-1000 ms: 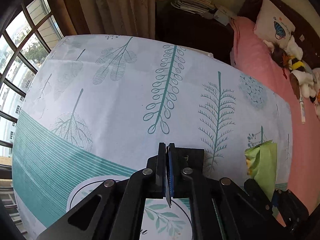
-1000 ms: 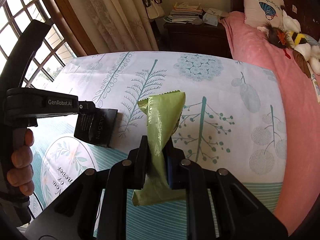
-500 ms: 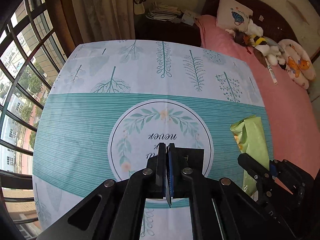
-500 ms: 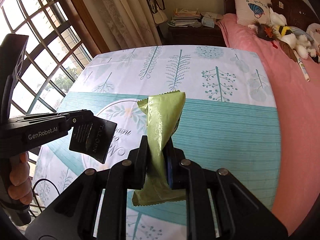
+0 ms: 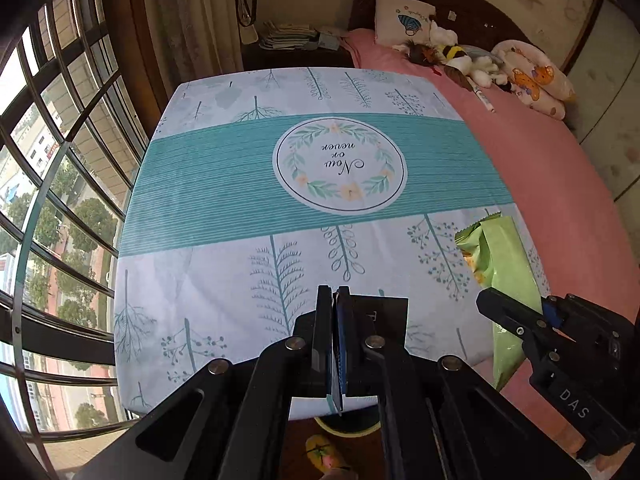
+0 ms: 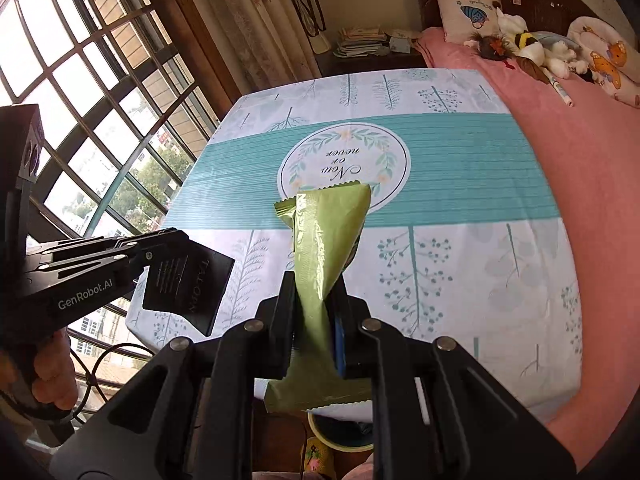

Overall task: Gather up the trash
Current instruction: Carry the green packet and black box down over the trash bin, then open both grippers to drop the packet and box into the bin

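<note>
My left gripper is shut on a flat black packet with white print. It hangs over the near edge of the table. In the right wrist view the same gripper and black packet are at the left, with a hand around the handle. My right gripper is shut on a crumpled green snack wrapper, which sticks out above and below the fingers. The left wrist view shows the green wrapper and right gripper at the right. A round yellow-rimmed bin shows below the table edge.
The table carries a teal and white leaf-print cloth. A pink bed with pillows and soft toys runs along its right side. A barred window fills the left. A dark nightstand with stacked papers stands beyond the table.
Both grippers have drawn back across the table toward its near edge and risen, each still gripping its item. The table's near edge and the bin under it have come into view.
</note>
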### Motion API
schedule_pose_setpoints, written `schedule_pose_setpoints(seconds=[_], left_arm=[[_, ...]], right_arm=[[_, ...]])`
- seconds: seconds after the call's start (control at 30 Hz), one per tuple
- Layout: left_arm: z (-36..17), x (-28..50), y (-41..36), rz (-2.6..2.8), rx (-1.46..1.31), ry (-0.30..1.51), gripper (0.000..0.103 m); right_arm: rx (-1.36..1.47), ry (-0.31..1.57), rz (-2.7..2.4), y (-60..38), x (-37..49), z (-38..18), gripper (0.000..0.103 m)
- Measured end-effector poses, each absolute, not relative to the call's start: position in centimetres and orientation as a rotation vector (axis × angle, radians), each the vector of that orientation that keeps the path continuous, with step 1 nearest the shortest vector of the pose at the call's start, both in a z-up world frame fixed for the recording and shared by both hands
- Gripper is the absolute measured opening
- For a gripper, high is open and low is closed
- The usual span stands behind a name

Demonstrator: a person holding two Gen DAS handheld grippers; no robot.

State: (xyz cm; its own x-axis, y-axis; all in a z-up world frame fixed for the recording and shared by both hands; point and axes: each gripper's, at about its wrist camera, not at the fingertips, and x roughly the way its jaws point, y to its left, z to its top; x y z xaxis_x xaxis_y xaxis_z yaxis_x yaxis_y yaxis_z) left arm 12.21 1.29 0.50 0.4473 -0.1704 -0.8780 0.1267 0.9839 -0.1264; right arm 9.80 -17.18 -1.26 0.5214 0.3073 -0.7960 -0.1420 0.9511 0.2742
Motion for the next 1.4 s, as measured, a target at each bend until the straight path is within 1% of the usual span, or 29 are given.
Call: schedule_pose_setpoints(seconds=[0.1, 0.23, 0.47, 0.63, 0.8, 1.03, 1.27, 1.3, 1.37, 1.4], left_arm=[[-0.5, 8.6, 2.0, -0.197, -0.028, 1.118, 0.002], [-2.6, 5.7, 2.4, -0.214, -0.055, 1.166, 0.002], [-7.7, 2.9, 1.2, -0.227, -0.103, 1.26, 0.002], [-12.6, 1.5, -1.0, -0.23, -0.116, 1.322, 0.002], [-18.3, 0.5, -3.3, -0.206, -0.118, 1.353, 0.002], [-28.7, 0.3, -6.7, -0.16, -0.109, 1.372, 0.002], [-37.3, 0.6, -8.7, -0.131, -0.082, 1.37, 0.002], [-38.2, 0.7, -8.8, -0.128, -0.077, 1.371, 0.006], [-39.6, 0.6, -8.7, -0.114, -0.069, 1.376, 0.018], [-40.2, 0.5, -8.6, -0.101, -0.062, 1.376, 0.034]], right_arm=[[0.191, 1.018, 0.262, -16.0, 5.9, -1.7, 0.013], [0.193, 1.079, 0.249, -15.0, 1.8, -3.4, 0.013], [0.212, 1.184, 0.226, -16.0, -1.1, -7.8, 0.013], [0.238, 1.25, 0.203, -17.9, -2.4, -12.0, 0.013], [0.274, 1.324, 0.168, -20.0, -3.7, -18.7, 0.013], [0.311, 1.425, 0.119, -22.3, -5.1, -30.3, 0.013], [0.343, 1.461, 0.091, -23.7, -5.1, -39.9, 0.014], [0.349, 1.461, 0.092, -23.8, -5.0, -40.9, 0.014], [0.368, 1.459, 0.094, -24.0, -5.1, -42.6, 0.015], [0.377, 1.462, 0.093, -24.1, -5.2, -43.3, 0.019]])
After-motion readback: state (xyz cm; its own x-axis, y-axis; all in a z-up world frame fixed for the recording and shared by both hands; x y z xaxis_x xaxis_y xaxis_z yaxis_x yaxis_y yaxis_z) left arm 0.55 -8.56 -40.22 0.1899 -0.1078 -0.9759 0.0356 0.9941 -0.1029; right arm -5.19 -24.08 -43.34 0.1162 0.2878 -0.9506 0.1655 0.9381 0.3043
